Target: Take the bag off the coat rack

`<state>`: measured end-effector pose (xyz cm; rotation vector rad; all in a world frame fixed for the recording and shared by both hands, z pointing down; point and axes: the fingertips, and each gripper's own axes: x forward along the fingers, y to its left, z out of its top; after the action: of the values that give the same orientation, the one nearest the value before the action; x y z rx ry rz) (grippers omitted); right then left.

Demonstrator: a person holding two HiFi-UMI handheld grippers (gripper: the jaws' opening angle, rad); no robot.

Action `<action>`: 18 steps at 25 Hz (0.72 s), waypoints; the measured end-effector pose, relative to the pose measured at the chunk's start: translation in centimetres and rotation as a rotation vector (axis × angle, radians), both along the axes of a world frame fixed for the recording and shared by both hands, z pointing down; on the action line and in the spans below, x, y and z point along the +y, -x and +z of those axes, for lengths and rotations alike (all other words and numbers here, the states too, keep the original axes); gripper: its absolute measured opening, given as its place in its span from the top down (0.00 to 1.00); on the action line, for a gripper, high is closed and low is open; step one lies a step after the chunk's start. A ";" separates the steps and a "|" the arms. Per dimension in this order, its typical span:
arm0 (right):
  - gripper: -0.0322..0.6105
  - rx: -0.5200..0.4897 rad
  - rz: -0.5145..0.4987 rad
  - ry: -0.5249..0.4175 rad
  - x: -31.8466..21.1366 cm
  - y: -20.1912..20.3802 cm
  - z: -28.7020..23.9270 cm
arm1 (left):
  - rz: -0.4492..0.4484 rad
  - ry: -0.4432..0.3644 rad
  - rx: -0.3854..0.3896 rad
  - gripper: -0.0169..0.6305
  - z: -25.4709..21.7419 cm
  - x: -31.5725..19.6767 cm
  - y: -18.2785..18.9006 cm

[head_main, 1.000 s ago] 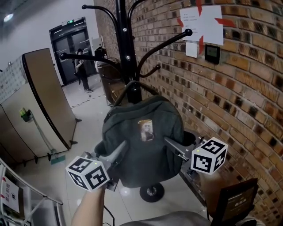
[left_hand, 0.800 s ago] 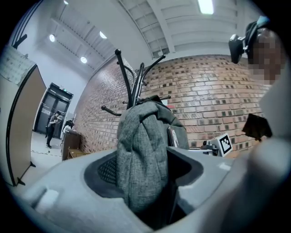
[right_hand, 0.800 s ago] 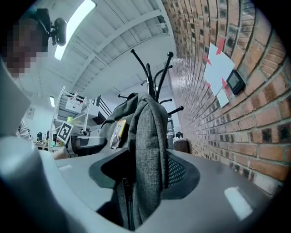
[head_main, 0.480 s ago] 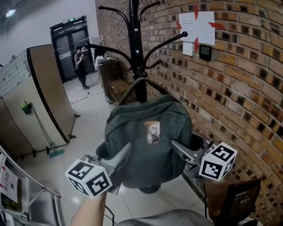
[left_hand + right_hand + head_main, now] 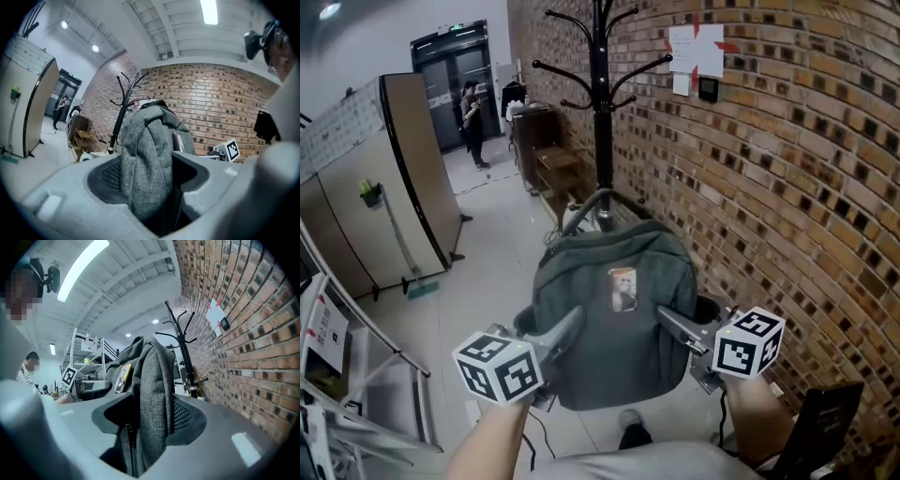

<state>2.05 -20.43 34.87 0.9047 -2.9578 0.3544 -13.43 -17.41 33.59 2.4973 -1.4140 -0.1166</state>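
Observation:
A dark grey-green backpack with a small picture patch hangs in the air between my two grippers, its top loop standing free. The left gripper is shut on a fold of the bag's left side. On the opposite side, the right gripper is shut on a fold of grey fabric. The black coat rack stands behind the bag by the brick wall, apart from it, with bare hooks. It also shows in the left gripper view as the coat rack and in the right gripper view as the coat rack.
A brick wall with a taped paper sheet runs along the right. A tan panel leans at the left, with a metal cart below it. Low wooden furniture and a person by dark doors are at the back.
The bag and both grippers have drawn back from the coat rack. The rack now stands farther off and the bag's loop is clear of its hooks.

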 end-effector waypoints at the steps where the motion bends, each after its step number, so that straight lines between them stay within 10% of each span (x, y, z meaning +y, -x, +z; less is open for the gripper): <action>1: 0.61 -0.001 -0.001 0.016 2.0 -0.2 0.3 | 0.002 0.015 0.000 0.55 0.3 1.9 -0.2; 18: 0.59 -0.004 -0.051 0.042 18.4 -0.1 1.2 | -0.049 0.043 0.015 0.56 0.7 18.8 -0.2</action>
<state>2.18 -2.01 36.07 0.8238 -2.9585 0.4145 -13.19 1.40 34.30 2.4231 -1.4570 -0.1125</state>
